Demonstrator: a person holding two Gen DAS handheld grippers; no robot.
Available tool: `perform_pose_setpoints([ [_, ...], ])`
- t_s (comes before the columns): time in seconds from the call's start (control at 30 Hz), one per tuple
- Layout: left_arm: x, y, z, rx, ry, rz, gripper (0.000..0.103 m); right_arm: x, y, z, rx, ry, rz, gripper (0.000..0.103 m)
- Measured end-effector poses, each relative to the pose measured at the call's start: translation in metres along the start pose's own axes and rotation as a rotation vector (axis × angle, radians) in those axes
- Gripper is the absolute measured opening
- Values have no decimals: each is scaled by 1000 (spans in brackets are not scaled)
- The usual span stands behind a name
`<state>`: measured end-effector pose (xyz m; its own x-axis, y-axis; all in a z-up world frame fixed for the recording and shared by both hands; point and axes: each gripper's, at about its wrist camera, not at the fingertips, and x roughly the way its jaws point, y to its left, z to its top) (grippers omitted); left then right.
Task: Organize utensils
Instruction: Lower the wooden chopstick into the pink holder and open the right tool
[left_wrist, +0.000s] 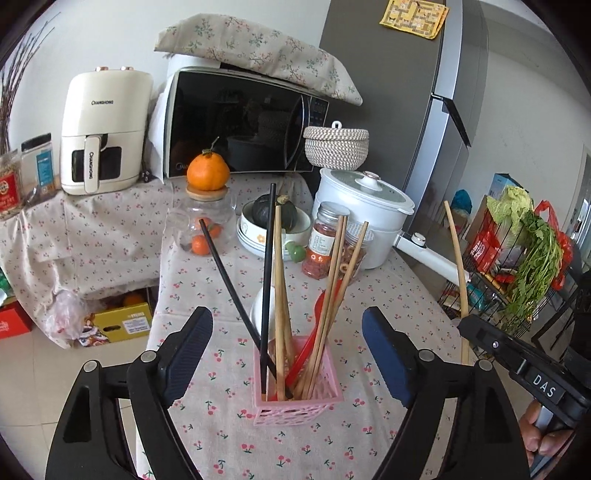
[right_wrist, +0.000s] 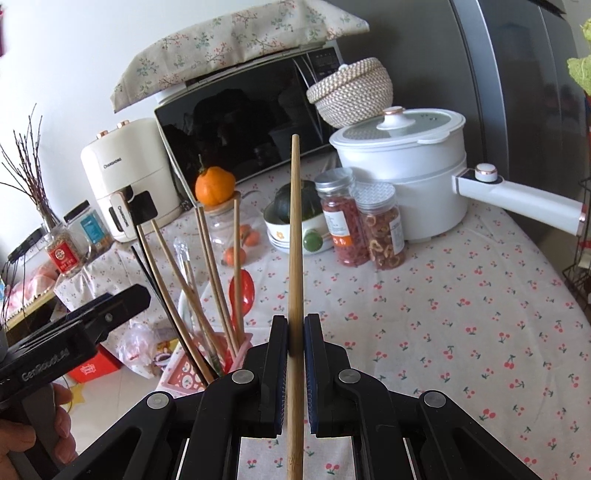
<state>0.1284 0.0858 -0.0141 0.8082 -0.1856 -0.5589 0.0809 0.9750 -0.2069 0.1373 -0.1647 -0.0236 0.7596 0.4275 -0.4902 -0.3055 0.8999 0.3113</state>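
A pink basket (left_wrist: 295, 404) stands on the cherry-print tablecloth (left_wrist: 369, 369). It holds several wooden chopsticks (left_wrist: 334, 280), two black chopsticks (left_wrist: 269, 258) and a red spoon (left_wrist: 314, 332). My left gripper (left_wrist: 287, 315) is open just above the basket, one finger on each side of the sticks and touching none. In the right wrist view the basket (right_wrist: 184, 380) sits low at the left, with the left gripper (right_wrist: 122, 301) over it. My right gripper (right_wrist: 295, 325) is shut on a single wooden chopstick (right_wrist: 295, 240) that points up and away. This chopstick (left_wrist: 456, 258) also shows right of the basket.
Behind the basket stand two spice jars (left_wrist: 325, 243), a bowl with a dark squash (left_wrist: 273, 225), a glass jar topped by an orange (left_wrist: 207, 206) and a white pot (left_wrist: 365, 206) with a long handle. A microwave (left_wrist: 240, 122) and an air fryer (left_wrist: 103, 133) line the back. A vegetable rack (left_wrist: 517, 266) stands at the right.
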Motion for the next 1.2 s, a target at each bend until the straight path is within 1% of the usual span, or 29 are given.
perform_pose_setpoints([
  [0.07, -5, 7, -5, -2, 44, -11, 91, -1, 8, 2, -1, -27, 11, 6],
  [0.1, -6, 10, -7, 1, 75, -17, 95, -1, 13, 4, -2, -41, 12, 6],
  [0.17, -7, 18, -13, 6, 139, -6, 99, 2, 22, 9, 9, -77, 6, 6],
  [0.27, -10, 34, -24, -16, 200, 13, 100, 9, 35, 17, 35, -136, -2, 6],
  [0.43, -14, 60, -34, -36, 289, 34, 100, 22, 60, 17, 40, -249, -61, 6],
  [0.5, -15, 68, -35, -30, 304, 54, 100, 28, 67, 13, 49, -301, -108, 6],
  [0.63, -14, 83, -37, -29, 327, 88, 100, 40, 83, 4, 61, -403, -169, 6],
  [0.8, -13, 96, -33, -47, 334, 69, 100, 58, 99, -6, 57, -477, -241, 6],
  [0.9, -12, 100, -31, -58, 330, 66, 100, 64, 105, -15, 26, -523, -309, 6],
  [1.0, -10, 102, -29, -64, 328, 69, 100, 72, 108, -25, -1, -526, -351, 6],
  [1.17, -7, 104, -29, -71, 336, 71, 100, 82, 106, -43, 5, -490, -364, 8],
  [1.2, -7, 104, -30, -71, 337, 72, 100, 81, 106, -46, 11, -489, -360, 12],
])
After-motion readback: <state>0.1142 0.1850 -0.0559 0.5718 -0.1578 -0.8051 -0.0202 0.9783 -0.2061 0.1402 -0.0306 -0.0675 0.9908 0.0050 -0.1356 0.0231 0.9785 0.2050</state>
